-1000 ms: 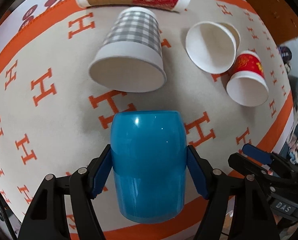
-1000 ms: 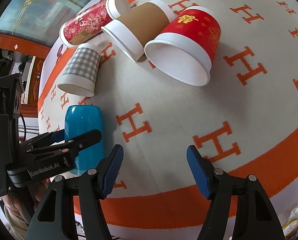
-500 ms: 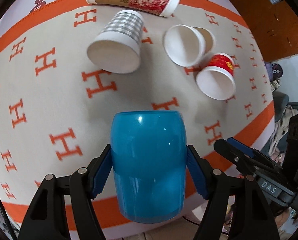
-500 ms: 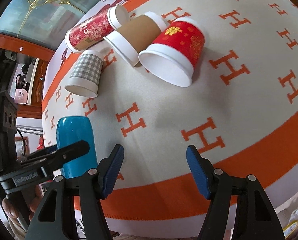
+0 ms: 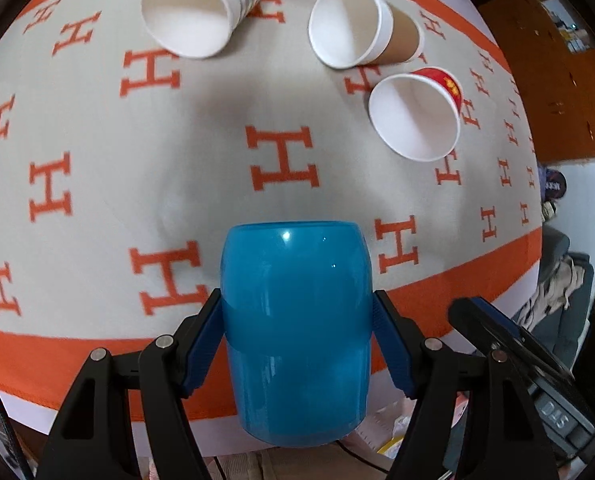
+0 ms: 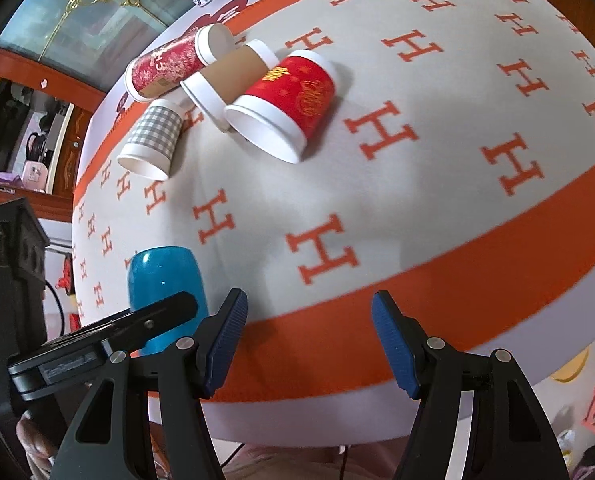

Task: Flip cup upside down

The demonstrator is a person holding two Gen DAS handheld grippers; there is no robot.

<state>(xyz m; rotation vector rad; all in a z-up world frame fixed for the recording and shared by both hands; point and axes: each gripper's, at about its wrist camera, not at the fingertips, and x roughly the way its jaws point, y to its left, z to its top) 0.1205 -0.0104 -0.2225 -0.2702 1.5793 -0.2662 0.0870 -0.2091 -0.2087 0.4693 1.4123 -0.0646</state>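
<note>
- We have the blue cup [image 5: 297,332] pinched between the left gripper's [image 5: 297,340] 2 pads, off the cloth near the table's front edge; over the last second it rose and pulled back from the paper cups.
- We judge the lift done; turning and setting down remain.
- It is glossy, smooth and barrel-shaped.
- The right gripper [image 6: 309,340] hangs spread, holding nothing.
- 4 paper cups [image 5: 193,8] lie tipped on the woven H-patterned cloth [image 5: 97,120].
</note>
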